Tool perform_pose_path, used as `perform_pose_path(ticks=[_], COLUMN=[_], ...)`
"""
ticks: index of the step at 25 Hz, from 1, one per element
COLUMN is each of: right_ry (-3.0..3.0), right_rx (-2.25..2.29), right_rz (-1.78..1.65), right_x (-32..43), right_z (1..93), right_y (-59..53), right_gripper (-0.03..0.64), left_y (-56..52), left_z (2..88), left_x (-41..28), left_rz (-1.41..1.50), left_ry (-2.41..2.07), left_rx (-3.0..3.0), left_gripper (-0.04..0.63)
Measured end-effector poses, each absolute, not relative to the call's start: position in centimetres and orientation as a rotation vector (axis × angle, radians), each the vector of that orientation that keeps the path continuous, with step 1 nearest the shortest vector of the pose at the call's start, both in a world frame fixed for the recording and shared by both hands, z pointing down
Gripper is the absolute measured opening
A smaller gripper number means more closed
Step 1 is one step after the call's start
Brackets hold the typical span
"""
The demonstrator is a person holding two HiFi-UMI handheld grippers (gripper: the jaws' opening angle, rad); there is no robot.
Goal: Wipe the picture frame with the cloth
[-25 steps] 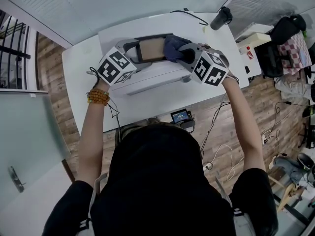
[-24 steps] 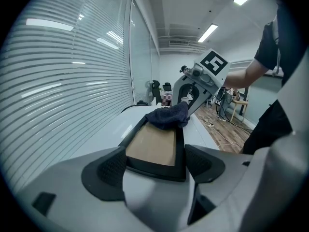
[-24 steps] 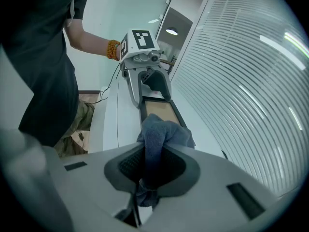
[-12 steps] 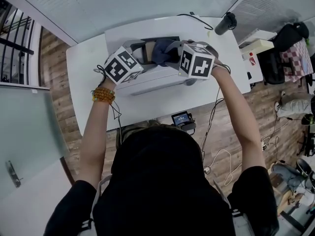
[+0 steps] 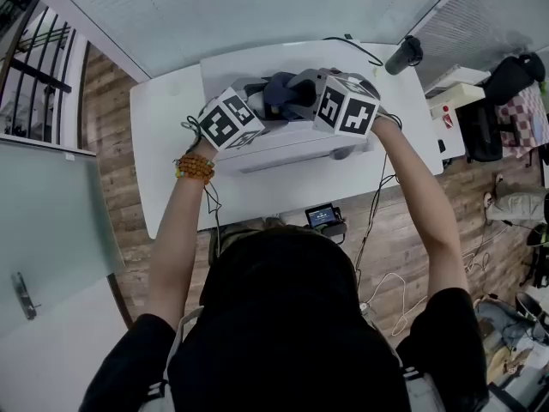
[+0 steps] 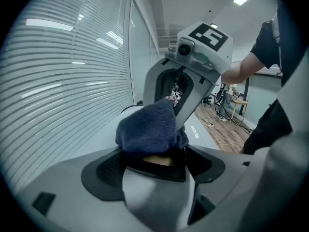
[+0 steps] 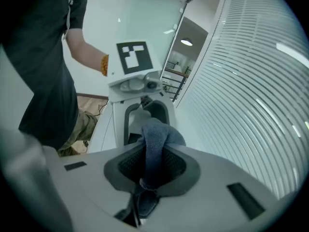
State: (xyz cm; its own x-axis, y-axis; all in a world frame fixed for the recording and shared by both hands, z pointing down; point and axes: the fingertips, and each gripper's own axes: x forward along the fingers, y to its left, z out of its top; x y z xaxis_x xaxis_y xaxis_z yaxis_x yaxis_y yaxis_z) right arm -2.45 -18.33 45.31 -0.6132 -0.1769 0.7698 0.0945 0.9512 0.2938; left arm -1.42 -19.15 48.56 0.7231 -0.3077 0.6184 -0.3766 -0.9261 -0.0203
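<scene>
Two-gripper wiping at picture frame (image 6: 164, 167).
Clenching picture frame edge in left gripper (image 5: 256, 103); pinching blue cloth (image 5: 279, 93) tight in right gripper (image 5: 298, 98), bunched against picture frame, touching.

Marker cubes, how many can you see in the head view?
2. One marker cube sits just left of the blue cloth; the other sits just right of it.

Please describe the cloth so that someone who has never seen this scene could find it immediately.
Above the white table, the left tool and the right tool meet. The cloth is the bundle pinched in the right tool, resting on the picture frame that the left tool grips. It is the only soft, dark blue thing there.
</scene>
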Motion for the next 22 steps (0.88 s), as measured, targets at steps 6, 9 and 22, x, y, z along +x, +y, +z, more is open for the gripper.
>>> perform_pose_path(ticks=[6, 9, 22], right_ry=[-2.07, -2.043, -2.283], right_rx=[0.02, 0.001, -0.278], right_rz=[-0.409, -0.352, -0.142], right_x=[-5.9, -6.2, -4.8], right_z=[47.8, 47.8, 44.1], right_y=[-18.6, -18.7, -18.9], right_gripper=[0.043, 0.043, 0.044], left_y=[-19.1, -19.7, -18.9], left_z=[48.5, 48.9, 48.4], left_x=[-1.3, -1.2, -1.3], left_rz=[0.979, 0.948, 0.977], left_ry=[-0.566, -0.567, -0.562], left_rx=[2.807, 2.831, 2.805], left_gripper=[0.376, 0.376, 0.377])
